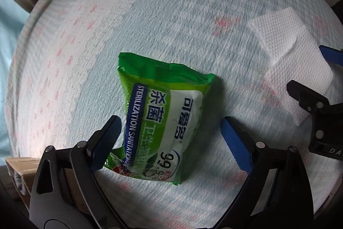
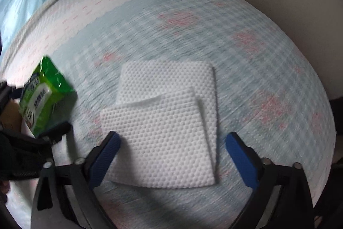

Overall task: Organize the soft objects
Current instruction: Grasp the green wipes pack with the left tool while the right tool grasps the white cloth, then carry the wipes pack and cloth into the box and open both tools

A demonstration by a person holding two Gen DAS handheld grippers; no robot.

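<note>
Wipes pack (image 1: 163,117) lies between the spread left gripper (image 1: 171,134); folded cloth (image 2: 163,126) between the spread right gripper (image 2: 172,151).

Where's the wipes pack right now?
The wipes pack lies on the bedspread between the open left gripper pads, left of the white cloth.

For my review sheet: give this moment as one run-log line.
left gripper: open, straddling green wipes pack | right gripper: open, over folded white cloth | both items lying on bedspread
</note>
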